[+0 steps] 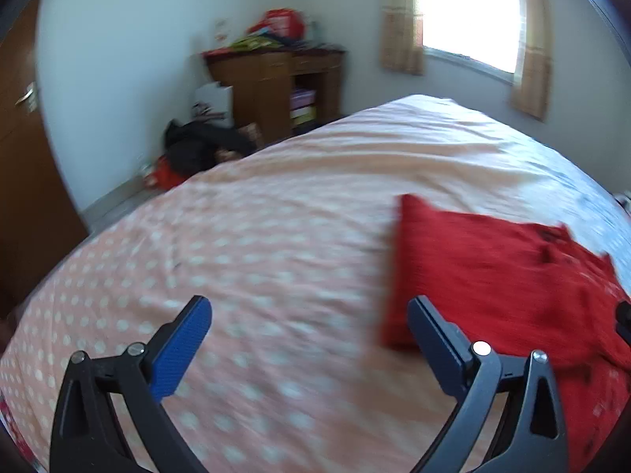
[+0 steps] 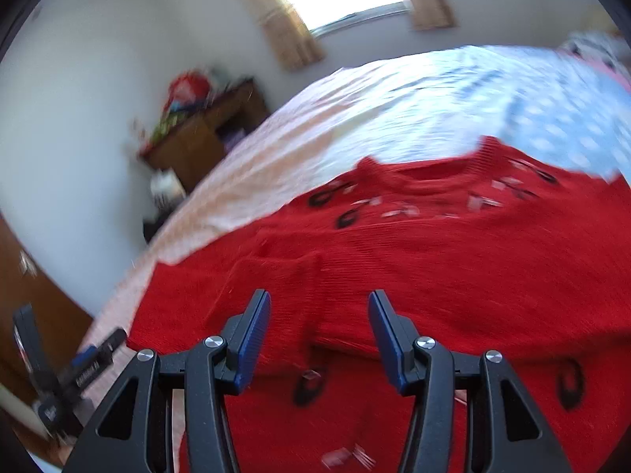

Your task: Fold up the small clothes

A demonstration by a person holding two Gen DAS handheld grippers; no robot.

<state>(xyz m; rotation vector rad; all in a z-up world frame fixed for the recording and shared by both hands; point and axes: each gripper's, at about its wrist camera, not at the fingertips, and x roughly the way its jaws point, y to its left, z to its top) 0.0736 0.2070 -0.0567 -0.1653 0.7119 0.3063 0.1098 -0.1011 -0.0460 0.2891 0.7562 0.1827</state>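
A small red knitted sweater (image 2: 414, 276) with black and white decorations lies on the bed, partly folded, one sleeve laid over its body. My right gripper (image 2: 319, 307) is open and empty, its jaws hovering just above the sweater's lower part. In the left wrist view the sweater (image 1: 493, 276) lies to the right. My left gripper (image 1: 309, 315) is wide open and empty over the pink dotted bedsheet (image 1: 236, 256), its right finger (image 1: 434, 339) at the sweater's left edge. The left gripper also shows at the lower left of the right wrist view (image 2: 79, 366).
The bed carries a pink dotted sheet and a blue dotted cover (image 2: 512, 110) further back. A wooden desk (image 1: 276, 82) with clutter on top stands by the wall. Dark bags (image 1: 197, 146) lie on the floor. A wooden door (image 1: 23, 157) is at left, a curtained window (image 1: 469, 12) behind.
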